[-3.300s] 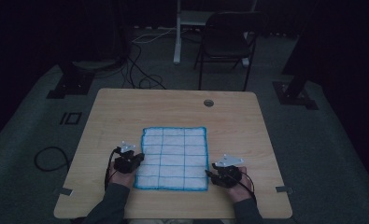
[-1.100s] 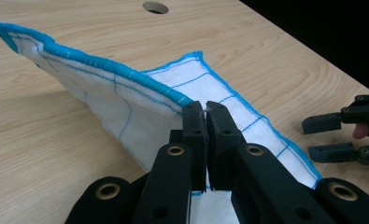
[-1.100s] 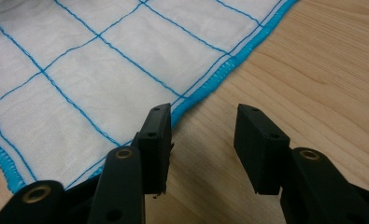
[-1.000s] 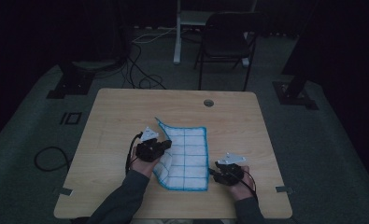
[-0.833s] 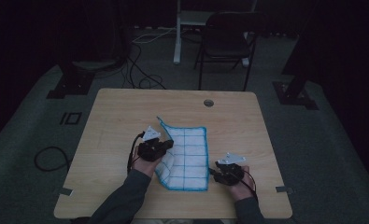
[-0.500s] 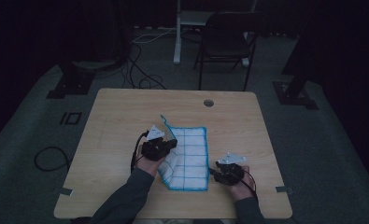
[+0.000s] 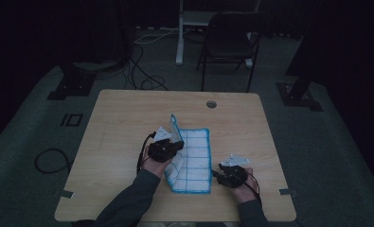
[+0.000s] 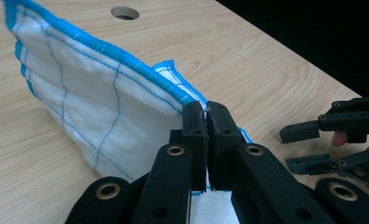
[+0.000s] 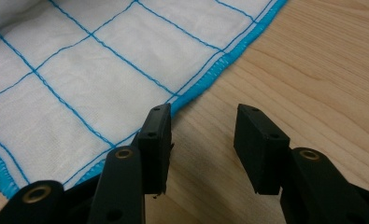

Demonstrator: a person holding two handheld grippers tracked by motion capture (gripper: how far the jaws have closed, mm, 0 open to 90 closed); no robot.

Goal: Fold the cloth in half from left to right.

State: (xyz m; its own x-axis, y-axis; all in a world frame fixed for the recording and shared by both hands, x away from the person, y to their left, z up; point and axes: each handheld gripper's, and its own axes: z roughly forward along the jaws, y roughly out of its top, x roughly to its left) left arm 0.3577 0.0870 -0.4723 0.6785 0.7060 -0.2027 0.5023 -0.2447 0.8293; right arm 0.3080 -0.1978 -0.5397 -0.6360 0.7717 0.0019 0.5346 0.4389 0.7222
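white blue-gridded cloth point(image 7: 193, 158): left half lifted, folding right | left gripper point(image 8: 205, 116): clamped on its blue hem | right gripper point(image 9: 202, 144): jaws apart, empty, at near-right edge

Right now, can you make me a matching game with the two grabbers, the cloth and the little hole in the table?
Things:
1. left gripper
2. right gripper
3. cloth
4. round hole

States or places:
A. white with blue lines, one side lifted up off the table
B. jaws open, resting on bare wood beside the cloth's blue edge
C. in the wooden table top, on the far side, beyond the cloth
D. jaws shut tight on the cloth's blue edge

Pairs: 1-D, 2-B, 3-A, 4-C
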